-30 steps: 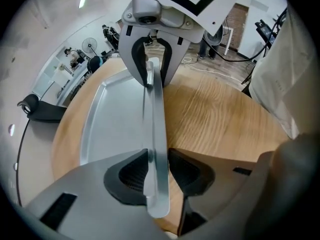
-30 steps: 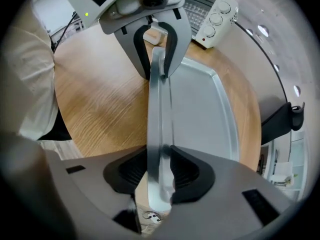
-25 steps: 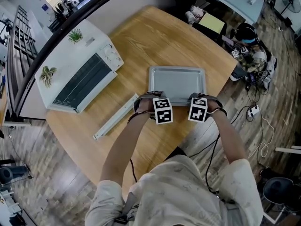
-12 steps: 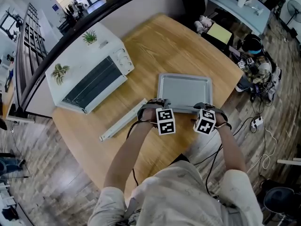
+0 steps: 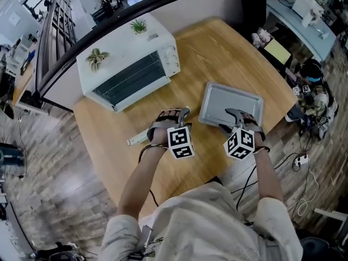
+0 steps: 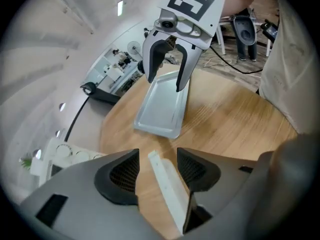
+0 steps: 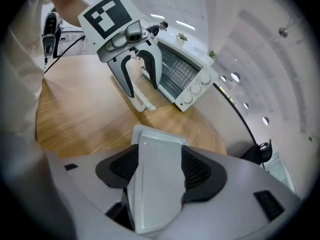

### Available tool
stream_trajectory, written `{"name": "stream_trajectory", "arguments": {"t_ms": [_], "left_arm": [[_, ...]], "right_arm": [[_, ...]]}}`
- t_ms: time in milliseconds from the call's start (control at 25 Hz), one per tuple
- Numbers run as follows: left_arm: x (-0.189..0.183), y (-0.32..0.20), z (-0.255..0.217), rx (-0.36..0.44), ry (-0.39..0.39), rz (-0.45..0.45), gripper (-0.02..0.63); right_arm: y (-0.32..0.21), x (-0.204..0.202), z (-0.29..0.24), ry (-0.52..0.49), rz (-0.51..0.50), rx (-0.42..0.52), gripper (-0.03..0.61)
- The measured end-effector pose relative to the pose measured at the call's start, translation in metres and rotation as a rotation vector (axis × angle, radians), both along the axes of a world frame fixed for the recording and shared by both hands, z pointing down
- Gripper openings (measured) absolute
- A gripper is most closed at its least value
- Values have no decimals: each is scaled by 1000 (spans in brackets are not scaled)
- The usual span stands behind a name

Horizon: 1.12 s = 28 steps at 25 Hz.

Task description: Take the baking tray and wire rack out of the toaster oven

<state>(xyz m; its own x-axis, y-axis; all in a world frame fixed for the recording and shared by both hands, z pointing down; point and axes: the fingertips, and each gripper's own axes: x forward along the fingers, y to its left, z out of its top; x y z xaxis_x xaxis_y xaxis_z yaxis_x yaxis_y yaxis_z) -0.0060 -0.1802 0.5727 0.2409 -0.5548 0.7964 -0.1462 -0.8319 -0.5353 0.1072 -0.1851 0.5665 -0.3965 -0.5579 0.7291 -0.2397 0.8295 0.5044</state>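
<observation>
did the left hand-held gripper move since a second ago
Yes. Judged against the baking tray, the left hand-held gripper has left the tray's near-left corner and moved left. It is now over the white strip.

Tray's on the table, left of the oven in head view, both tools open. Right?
No. The head view shows the tray right of the oven, not left. It is on the table, and the left tool and right tool are open.

The baking tray [image 5: 231, 103] lies flat on the table [image 5: 217, 48] — toaster oven [image 5: 128, 61] well apart.
</observation>
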Motion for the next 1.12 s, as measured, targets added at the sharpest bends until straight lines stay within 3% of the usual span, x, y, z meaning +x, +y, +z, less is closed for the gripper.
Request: {"name": "stream_trajectory", "arguments": {"t_ms": [200,520,800,1120], "left_arm": [[-76,9,-13,94,-22,-177,252],[-180,36,-29,198,-66,-439,252],[-225,53,-31,234,-83,-556,252],[-237,54,-28,251,-86,-595,252]], "right_arm": [[-13,-63,-23,-39,-107,116,282],[-19,-150,-37,-84,-270,165,282],[-15,-194,-41,-109,-328,185,282],[-16,-206,-32,-79,-359,173,282]]}}
